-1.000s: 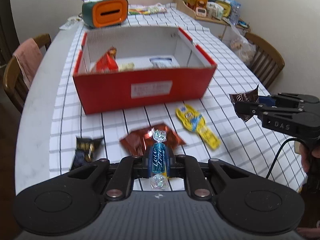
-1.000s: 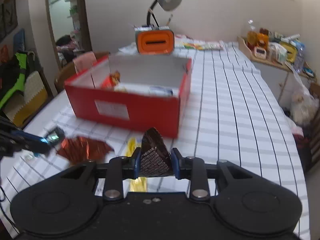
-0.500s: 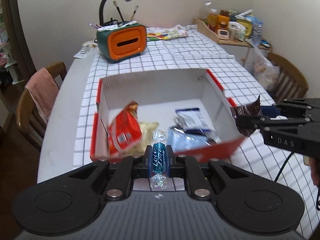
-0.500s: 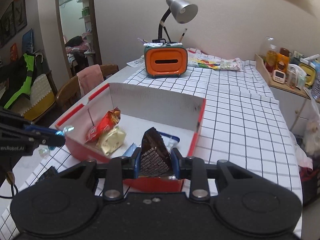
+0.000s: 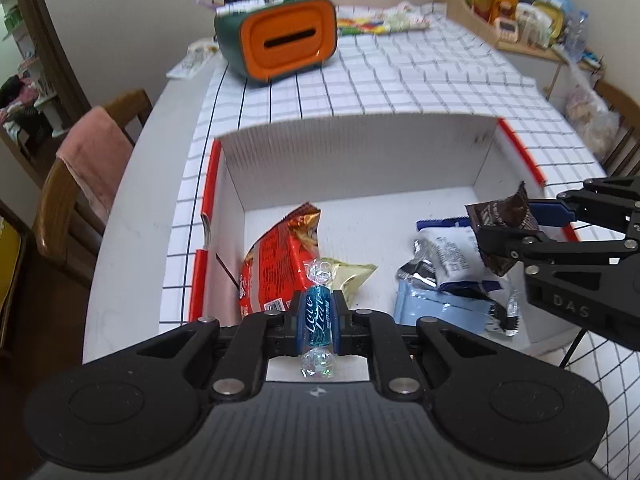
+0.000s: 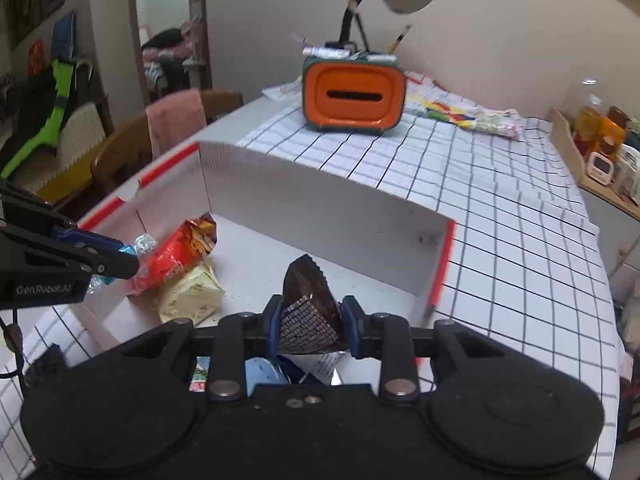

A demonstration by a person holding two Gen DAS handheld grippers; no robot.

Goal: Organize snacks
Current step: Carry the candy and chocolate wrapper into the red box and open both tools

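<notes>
**Mia:** Why are both grippers up over the red box (image 5: 208, 184)?

**Ben:** I think they want to drop the snacks in; the box is where the snacks go, so you hold each one above the open top and then let go

**Mia:** What does the left gripper (image 5: 318, 316) have?

**Ben:** A blue candy (image 5: 317, 314); the jaws are shut tight on its middle, and its two shiny twisted ends stick out in front and behind; it hangs over the near left part of the box, just above the red chip bag (image 5: 280, 256) and the pale yellow pack (image 5: 352, 278)

**Mia:** And the right gripper (image 6: 313, 326)?

**Ben:** It pinches a brown wrapper (image 6: 308, 308) from both sides; the jaws are only a little apart, as wide as the wrapper; the pointy top stands up between them; it is over the right side, above the white and blue packets (image 5: 440, 276)

**Mia:** Are the snacks in yet?

**Ben:** Not these two; both are held in the air and touch nothing in the box
</notes>
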